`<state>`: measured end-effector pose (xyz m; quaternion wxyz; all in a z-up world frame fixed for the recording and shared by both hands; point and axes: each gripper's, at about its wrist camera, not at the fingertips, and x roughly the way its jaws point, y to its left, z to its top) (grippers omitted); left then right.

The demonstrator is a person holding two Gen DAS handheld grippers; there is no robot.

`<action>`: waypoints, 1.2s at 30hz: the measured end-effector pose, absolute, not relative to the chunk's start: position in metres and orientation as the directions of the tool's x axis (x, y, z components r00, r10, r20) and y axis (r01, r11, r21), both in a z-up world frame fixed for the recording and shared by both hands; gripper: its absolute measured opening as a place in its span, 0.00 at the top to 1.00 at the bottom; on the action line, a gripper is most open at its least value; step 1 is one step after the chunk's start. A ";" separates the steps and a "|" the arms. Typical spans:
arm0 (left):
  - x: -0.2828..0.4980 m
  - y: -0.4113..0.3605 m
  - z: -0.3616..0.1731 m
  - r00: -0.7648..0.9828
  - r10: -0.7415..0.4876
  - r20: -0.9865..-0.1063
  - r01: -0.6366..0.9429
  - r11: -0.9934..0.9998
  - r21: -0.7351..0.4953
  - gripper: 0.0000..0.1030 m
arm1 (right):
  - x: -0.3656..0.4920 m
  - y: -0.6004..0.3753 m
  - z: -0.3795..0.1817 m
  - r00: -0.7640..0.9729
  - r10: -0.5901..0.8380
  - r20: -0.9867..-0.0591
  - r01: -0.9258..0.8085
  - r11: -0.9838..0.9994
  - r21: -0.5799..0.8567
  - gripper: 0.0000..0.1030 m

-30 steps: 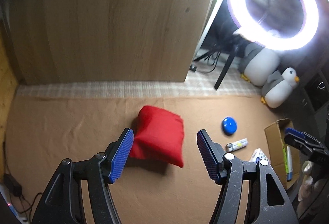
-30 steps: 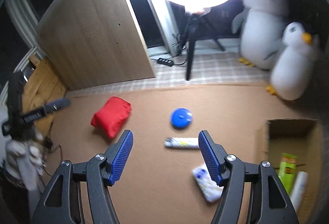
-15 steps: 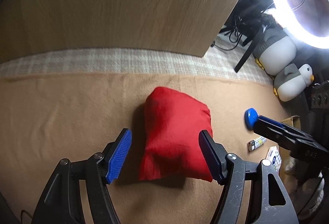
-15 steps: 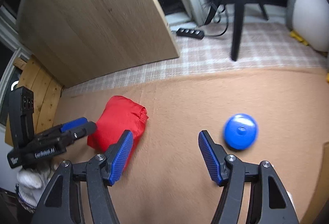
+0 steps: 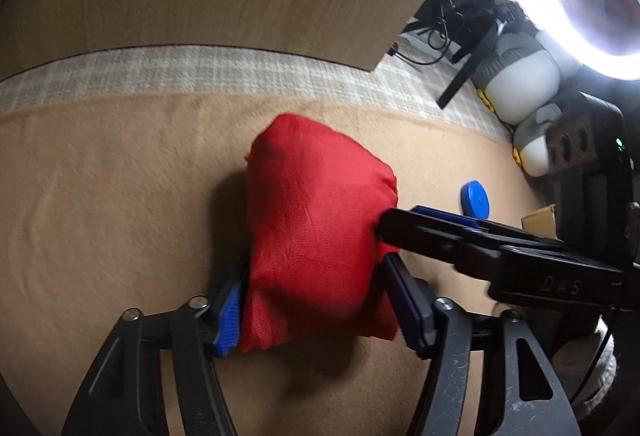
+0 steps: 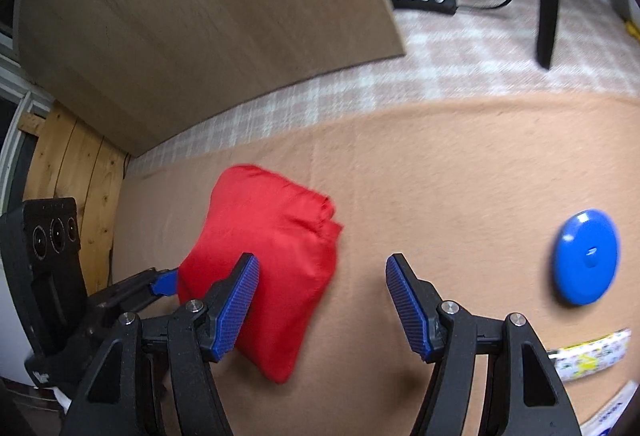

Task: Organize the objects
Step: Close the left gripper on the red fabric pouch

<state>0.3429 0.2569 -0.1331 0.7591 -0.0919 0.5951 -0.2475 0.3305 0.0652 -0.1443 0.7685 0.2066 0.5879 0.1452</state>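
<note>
Between left claw (image 5: pixel 316 300): red bag (image 5: pixel 316 220)

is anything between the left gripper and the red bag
Nothing visible stands in the way. The left gripper already straddles the near end of the red bag, its jaws having just been closing with the bag between them. The right gripper comes in from the side, beside the bag.

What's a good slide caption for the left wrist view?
Left gripper straddling a red fabric pouch on the tan blanket, right gripper alongside.
</note>
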 end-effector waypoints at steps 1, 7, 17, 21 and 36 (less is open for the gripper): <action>0.341 0.256 -0.133 0.173 -0.485 -0.858 0.267 0.861 -0.433 0.40 | 0.330 0.067 -0.146 0.262 0.474 -0.841 0.021 0.868 0.496 0.39; 0.325 0.261 -0.131 0.185 -0.513 -0.838 0.237 0.851 -0.469 0.48 | 0.328 0.079 -0.149 0.231 0.537 -0.811 -0.007 0.835 0.551 0.40; 0.267 0.250 -0.123 0.210 -0.519 -0.829 0.205 0.852 -0.482 0.50 | 0.290 0.086 -0.140 0.204 0.530 -0.823 -0.071 0.846 0.528 0.42; 0.230 0.232 -0.119 0.215 -0.495 -0.842 0.227 0.864 -0.450 0.50 | 0.260 0.075 -0.138 0.201 0.516 -0.832 -0.079 0.856 0.512 0.42; 0.104 0.135 -0.096 0.192 -0.559 -0.807 0.313 0.814 -0.489 0.50 | 0.135 -0.027 -0.110 0.312 0.456 -0.834 -0.009 0.879 0.477 0.42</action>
